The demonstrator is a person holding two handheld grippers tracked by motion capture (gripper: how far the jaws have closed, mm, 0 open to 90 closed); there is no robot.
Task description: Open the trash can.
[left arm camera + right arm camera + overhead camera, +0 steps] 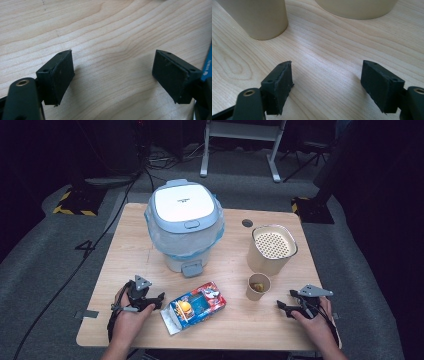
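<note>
My left gripper [159,299] rests on the wooden table [130,255] at the front left, held by a hand, its jaws open over bare wood [112,75]. Just to its right lies a colourful snack box [195,306] with one end flap open; a blue edge of the box [207,66] peeks in beside the right jaw. At the front right my right gripper [281,307] also rests on the table, jaws open with nothing between them [327,82]. A small paper cup [257,286] [259,17] stands ahead of it.
A white and blue lidded bin [184,225] lined with a plastic bag stands at the middle back. A large paper tub [271,249] [357,8] with a perforated insert is at the right. A round hole [247,223] is in the table top.
</note>
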